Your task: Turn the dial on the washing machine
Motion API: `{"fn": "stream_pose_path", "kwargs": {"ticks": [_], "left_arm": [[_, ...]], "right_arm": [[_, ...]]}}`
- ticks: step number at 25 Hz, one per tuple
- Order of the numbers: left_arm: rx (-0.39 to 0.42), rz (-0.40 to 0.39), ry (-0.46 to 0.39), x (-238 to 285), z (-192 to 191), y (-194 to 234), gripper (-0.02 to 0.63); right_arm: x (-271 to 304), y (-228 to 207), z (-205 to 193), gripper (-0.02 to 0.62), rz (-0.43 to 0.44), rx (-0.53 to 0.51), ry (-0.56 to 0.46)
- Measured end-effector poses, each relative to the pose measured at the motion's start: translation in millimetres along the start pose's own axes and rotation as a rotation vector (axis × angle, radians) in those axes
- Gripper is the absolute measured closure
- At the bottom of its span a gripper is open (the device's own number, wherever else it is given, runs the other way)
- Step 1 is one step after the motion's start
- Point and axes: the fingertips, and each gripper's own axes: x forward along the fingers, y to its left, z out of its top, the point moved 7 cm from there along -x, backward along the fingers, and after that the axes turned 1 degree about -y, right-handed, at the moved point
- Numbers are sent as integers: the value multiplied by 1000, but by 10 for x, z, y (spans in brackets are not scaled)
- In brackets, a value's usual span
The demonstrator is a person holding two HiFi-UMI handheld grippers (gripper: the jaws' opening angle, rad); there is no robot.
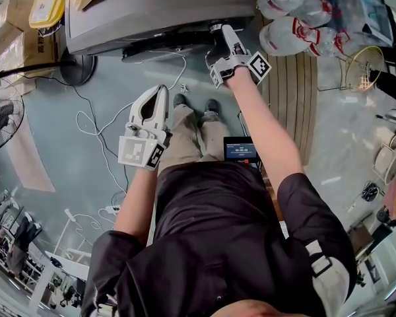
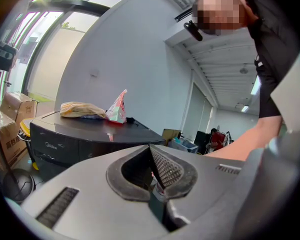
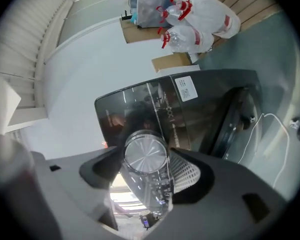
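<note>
Dial (image 3: pixel 146 152) gripped by right tongs (image 3: pixel 149 160); left tongs (image 2: pixel 155 173) closed, holding nothing

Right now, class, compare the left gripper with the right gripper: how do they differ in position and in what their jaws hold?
The right gripper reaches forward to the washing machine; the left gripper is held back, well short of it. The right gripper's jaws close on the silver dial; the left gripper's jaws are together with nothing between them. Both are white and carry a marker cube.
</note>
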Motion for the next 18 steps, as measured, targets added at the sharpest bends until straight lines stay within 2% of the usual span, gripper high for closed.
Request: {"fn": "stream_pose_path", "kwargs": {"ticks": [11, 18], "left_arm": [[-7, -16, 1, -37, -34, -84, 611], [-8, -29, -3, -61, -27, -169, 611]], "right_arm": [[32, 12, -14, 302, 13, -6, -39], [2, 59, 10, 319, -34, -130, -55]]}}
